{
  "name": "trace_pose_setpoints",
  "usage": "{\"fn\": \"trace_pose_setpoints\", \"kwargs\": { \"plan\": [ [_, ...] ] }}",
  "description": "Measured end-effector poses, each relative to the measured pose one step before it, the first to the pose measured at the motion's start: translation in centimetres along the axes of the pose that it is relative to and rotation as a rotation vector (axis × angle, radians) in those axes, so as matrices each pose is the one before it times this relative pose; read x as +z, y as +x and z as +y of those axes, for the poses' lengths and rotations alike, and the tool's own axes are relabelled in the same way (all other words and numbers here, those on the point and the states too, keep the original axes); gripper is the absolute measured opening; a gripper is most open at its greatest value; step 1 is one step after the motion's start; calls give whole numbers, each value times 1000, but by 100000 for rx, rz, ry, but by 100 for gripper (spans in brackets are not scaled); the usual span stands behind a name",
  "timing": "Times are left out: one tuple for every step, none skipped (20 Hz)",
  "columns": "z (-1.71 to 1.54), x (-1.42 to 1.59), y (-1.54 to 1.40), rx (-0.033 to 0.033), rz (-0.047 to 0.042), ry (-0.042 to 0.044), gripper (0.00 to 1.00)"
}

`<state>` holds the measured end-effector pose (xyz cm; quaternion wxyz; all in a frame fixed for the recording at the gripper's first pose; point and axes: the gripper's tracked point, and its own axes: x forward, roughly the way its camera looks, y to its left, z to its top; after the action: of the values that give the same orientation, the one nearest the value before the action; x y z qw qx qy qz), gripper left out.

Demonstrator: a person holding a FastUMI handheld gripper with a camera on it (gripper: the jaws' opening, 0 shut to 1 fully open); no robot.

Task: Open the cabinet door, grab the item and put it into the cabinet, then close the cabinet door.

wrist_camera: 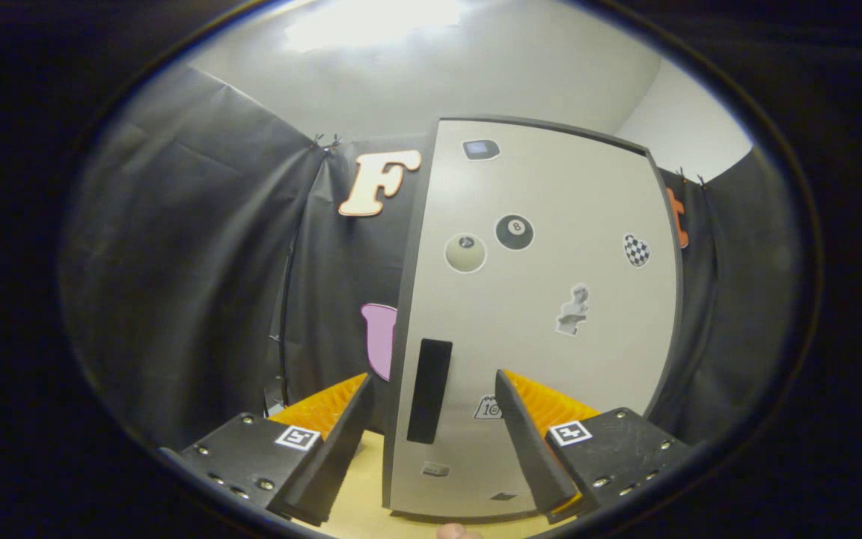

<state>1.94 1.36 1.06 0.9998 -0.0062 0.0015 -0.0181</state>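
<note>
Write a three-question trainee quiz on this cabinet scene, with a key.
1. True or false: the cabinet door is shut.
2. The gripper is: A) open, with the door's dark handle between its fingers; B) shut on the handle; C) holding an item.
3. Fill in: the black ball sticker on the door sits to the ____ of the pale ball sticker.

Key: 1 true; 2 A; 3 right.
</note>
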Motion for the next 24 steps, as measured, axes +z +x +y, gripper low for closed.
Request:
{"fn": "trace_pose_setpoints", "kwargs": {
  "plan": [
    [-45, -141, 138, -161, 834, 815, 95],
    [-33, -161, 25, -91, 623, 192, 95],
    [-81, -32, -35, -255, 141, -392, 96],
    [-70, 32, 26, -326, -213, -690, 95],
    [-61, -48, 15, -210, 2, -575, 95],
    [30, -20, 41, 83, 156, -224, 96],
    [42, -104, 6, 145, 238, 90, 95],
    [45, -39, 78, 108, 95, 106, 95],
    [70, -133, -12, 86, 334, 92, 95],
    [116, -112, 68, 382, 344, 67, 95],
    [-7, -188, 28, 251, 510, -125, 96],
    [-96, -123, 125, -72, 317, -246, 96],
    [-78, -203, 174, -130, 408, -290, 96],
    [-33, -99, 154, -109, 392, -290, 96],
    [-39, -94, 139, -49, 310, -178, 96],
    [-23, -40, 183, 2, 236, 105, 96],
    [44, -89, 240, 119, 106, 425, 96],
    [136, -62, 201, 359, 277, 295, 96],
    [89, -96, 223, -12, 362, 111, 96],
    [46, -35, 388, -37, 74, 51, 95],
    [55, -65, 366, -332, -128, -3, 96],
    [48, -137, 499, -435, 159, -48, 96],
    [14, -248, 533, -771, 597, -162, 96],
    [35, -226, 591, -702, 696, -284, 96]
  ]
}}
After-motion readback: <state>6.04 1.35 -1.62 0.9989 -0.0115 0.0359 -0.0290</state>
